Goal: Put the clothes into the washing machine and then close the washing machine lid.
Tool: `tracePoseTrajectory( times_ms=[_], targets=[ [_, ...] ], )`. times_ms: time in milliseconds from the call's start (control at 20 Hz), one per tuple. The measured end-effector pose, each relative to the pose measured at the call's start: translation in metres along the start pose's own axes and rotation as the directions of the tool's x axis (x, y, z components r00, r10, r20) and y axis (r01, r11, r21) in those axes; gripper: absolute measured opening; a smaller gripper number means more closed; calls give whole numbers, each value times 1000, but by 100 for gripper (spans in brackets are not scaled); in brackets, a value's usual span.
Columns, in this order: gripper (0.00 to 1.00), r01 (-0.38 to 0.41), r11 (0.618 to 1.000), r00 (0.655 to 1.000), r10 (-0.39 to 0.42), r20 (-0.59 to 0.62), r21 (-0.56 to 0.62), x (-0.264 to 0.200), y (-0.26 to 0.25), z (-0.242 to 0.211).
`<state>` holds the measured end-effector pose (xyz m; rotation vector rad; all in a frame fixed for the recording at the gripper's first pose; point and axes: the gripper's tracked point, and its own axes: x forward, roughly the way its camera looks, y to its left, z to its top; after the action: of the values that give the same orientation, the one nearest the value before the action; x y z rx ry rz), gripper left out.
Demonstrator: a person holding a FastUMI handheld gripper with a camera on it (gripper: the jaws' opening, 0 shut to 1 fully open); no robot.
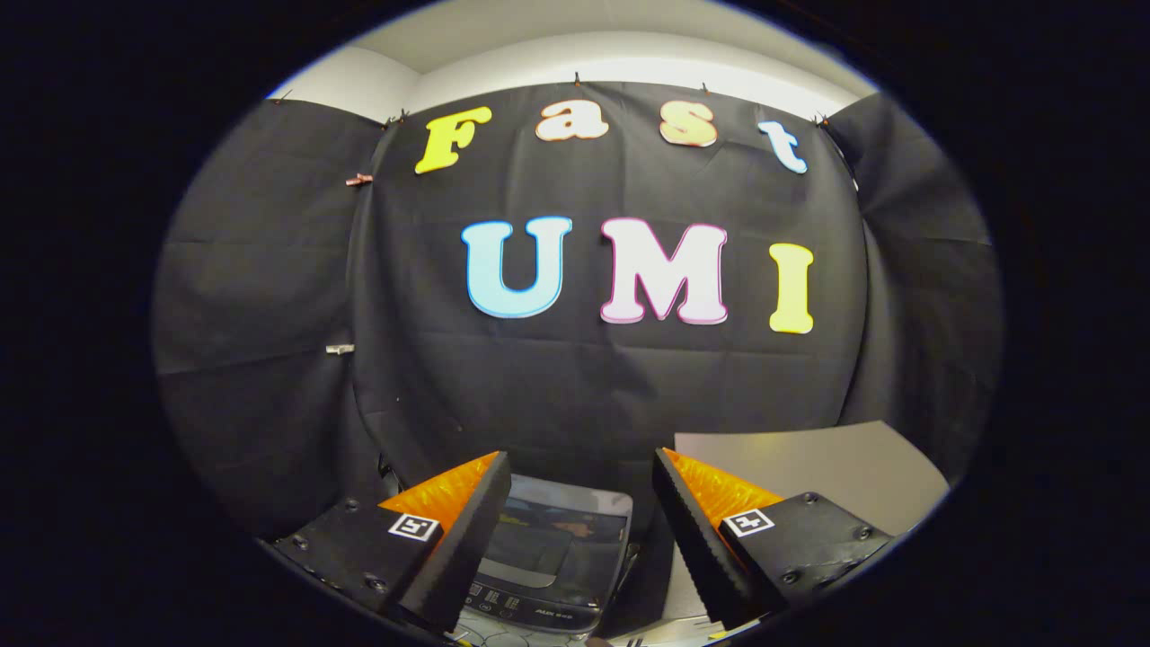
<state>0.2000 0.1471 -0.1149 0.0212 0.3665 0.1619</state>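
A small grey washing machine (548, 548) stands low down between my two fingers and just beyond them, against the black cloth wall. Its dark see-through lid (550, 535) lies flat and closed over the tub, with a row of controls along the near edge. My gripper (582, 467) is open, held above and in front of the machine; the orange-and-black fingers (467, 517) stand wide apart with nothing between them. I can make out no clothes from here.
To the right of the machine, behind the right finger, a grey tabletop (835, 467) reaches to the cloth wall. Black cloth covers the back and both sides of the booth. A few small items lie at the very bottom near the fingers, too cut off to tell.
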Motion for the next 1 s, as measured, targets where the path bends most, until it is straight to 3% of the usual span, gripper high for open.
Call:
tracePoseTrajectory(
  times_ms=[550,1000],
  targets=[
    [97,51,998,959,-41,279,-28,-116,-56,79],
    [96,95,995,918,-82,389,-13,-209,-91,86]
  ],
)
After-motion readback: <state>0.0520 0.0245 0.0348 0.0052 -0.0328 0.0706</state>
